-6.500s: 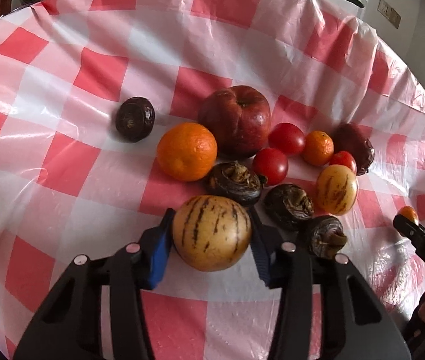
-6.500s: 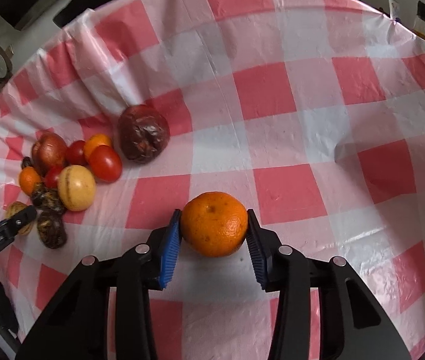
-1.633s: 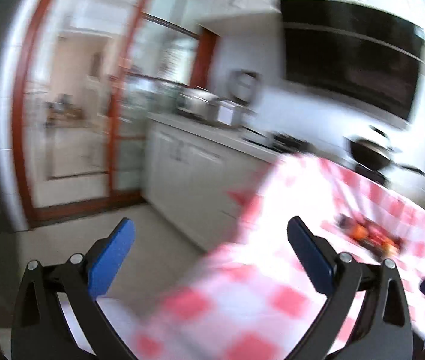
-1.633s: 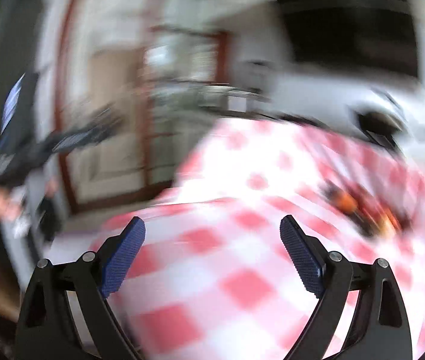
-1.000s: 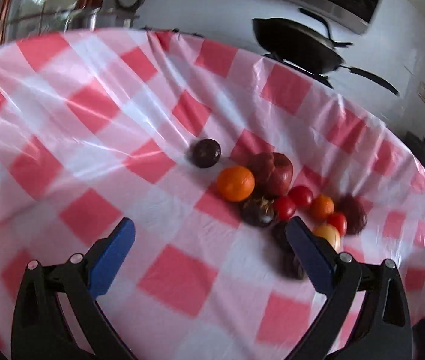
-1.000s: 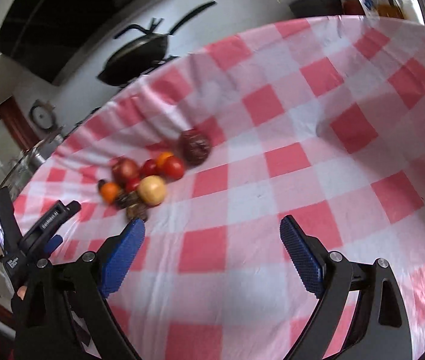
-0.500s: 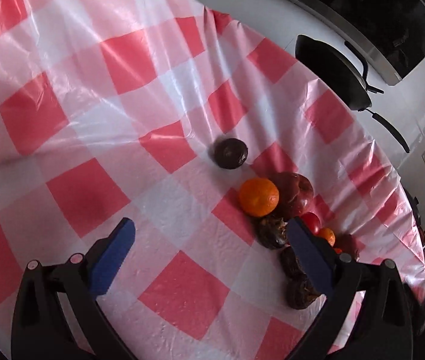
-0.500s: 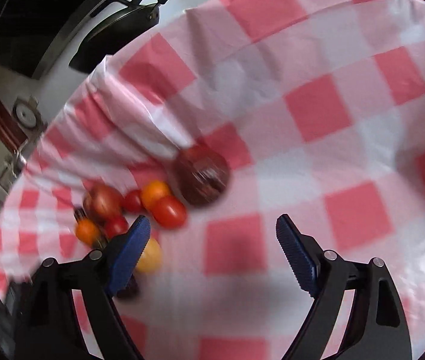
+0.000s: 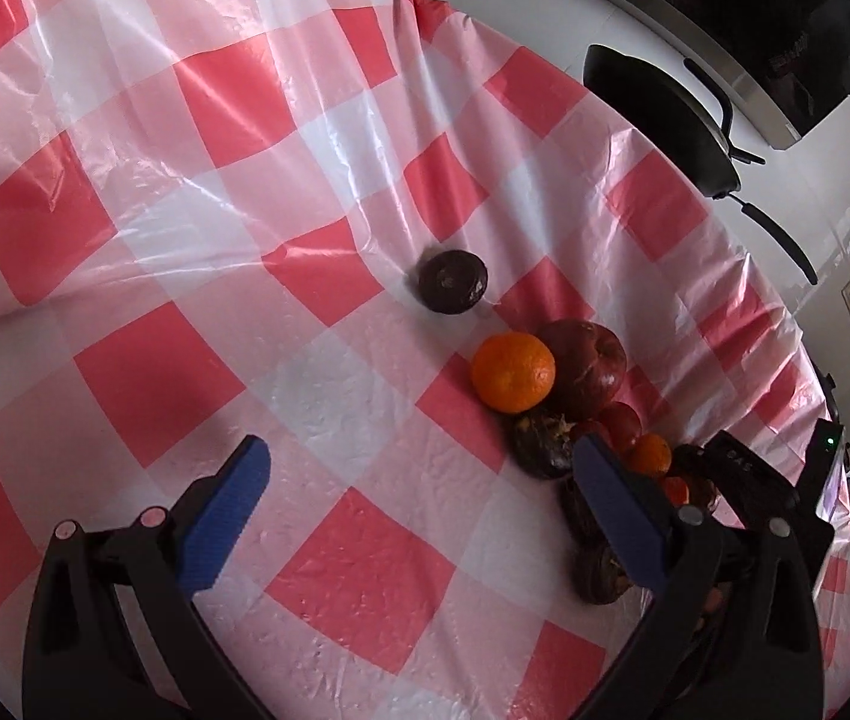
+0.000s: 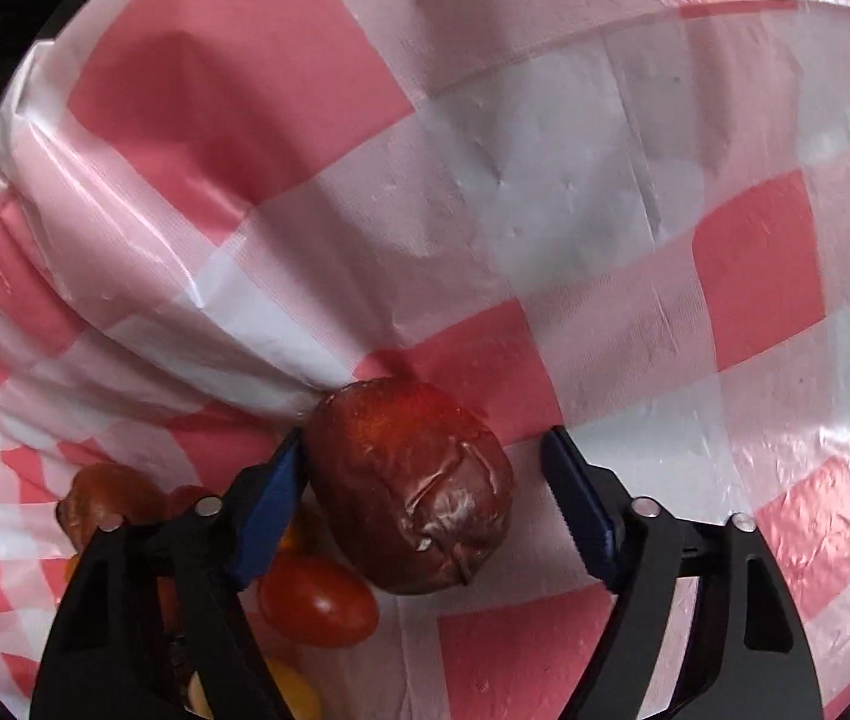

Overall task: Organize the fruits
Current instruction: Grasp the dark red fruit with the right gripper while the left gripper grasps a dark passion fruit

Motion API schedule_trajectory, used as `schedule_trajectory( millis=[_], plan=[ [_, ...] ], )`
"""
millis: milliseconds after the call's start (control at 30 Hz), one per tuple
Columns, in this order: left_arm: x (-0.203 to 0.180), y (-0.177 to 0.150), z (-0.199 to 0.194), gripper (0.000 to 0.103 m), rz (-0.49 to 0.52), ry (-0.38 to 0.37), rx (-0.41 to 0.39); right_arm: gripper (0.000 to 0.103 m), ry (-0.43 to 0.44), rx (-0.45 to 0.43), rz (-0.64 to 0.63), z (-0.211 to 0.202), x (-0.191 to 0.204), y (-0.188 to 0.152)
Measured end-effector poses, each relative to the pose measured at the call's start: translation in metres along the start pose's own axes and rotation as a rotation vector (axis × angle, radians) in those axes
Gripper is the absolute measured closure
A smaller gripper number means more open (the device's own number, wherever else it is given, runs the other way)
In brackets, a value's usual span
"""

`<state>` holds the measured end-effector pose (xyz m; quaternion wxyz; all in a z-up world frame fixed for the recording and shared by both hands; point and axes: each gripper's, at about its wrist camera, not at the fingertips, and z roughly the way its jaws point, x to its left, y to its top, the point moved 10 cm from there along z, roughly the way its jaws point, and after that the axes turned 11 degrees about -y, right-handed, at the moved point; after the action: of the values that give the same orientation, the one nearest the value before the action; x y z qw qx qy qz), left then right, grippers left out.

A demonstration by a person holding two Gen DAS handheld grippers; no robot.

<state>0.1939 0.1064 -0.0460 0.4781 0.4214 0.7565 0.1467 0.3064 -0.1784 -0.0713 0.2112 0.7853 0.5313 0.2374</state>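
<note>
A cluster of fruit lies on the red-checked tablecloth (image 9: 155, 384). In the left wrist view it holds an orange (image 9: 513, 372), a red apple (image 9: 589, 369), a dark round fruit (image 9: 453, 282) set apart, dark brown fruits (image 9: 544, 447) and small tomatoes (image 9: 622, 420). My left gripper (image 9: 425, 504) hangs open and empty above the cloth, left of the cluster. My right gripper (image 10: 425, 450) straddles a wrinkled dark red fruit (image 10: 413, 486), and its jaws are closing. The left pad is at the fruit's side, while the right pad stands apart from it. A tomato (image 10: 317, 600) lies just beside it.
A black frying pan (image 9: 658, 114) sits on the counter beyond the table's far edge. The cloth bunches into a fold (image 10: 215, 324) right behind the wrinkled fruit. One of the right gripper's fingers (image 9: 742, 468) shows at the far side of the cluster.
My right gripper has dropped in close over the wrinkled dark red fruit, which now sits between narrower jaws. The left gripper has settled slightly lower and rolled, still open.
</note>
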Motion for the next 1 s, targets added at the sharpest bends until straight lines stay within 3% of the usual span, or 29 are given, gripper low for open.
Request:
schedule_trajectory(
  millis=[67,100,333,600,733,867,1000],
  plan=[
    [-0.002,-0.001,0.002,0.002,0.014,-0.002,0.010,0.035,-0.025,-0.007,-0.067,-0.001,0.005,-0.005],
    [-0.003,-0.002,0.002,0.002,0.022,-0.005,0.013,0.044,-0.010,-0.009,-0.092,-0.004,0.007,-0.008],
    [-0.018,-0.007,0.002,0.002,0.102,-0.034,0.034,0.044,0.092,0.004,0.057,-0.042,-0.043,-0.038],
    [-0.081,-0.045,0.003,0.002,0.340,-0.184,0.164,0.044,0.197,-0.011,0.221,-0.080,-0.100,-0.084],
    [-0.097,-0.058,0.003,0.002,0.467,-0.139,0.159,0.044,0.205,-0.042,0.232,-0.080,-0.100,-0.076],
    [-0.100,-0.064,0.018,0.003,0.485,-0.089,0.196,0.044,0.203,-0.049,0.247,-0.084,-0.104,-0.071],
    [-0.111,-0.075,0.038,0.013,0.587,-0.010,0.249,0.044,0.211,-0.036,0.268,-0.077,-0.101,-0.071]
  ],
)
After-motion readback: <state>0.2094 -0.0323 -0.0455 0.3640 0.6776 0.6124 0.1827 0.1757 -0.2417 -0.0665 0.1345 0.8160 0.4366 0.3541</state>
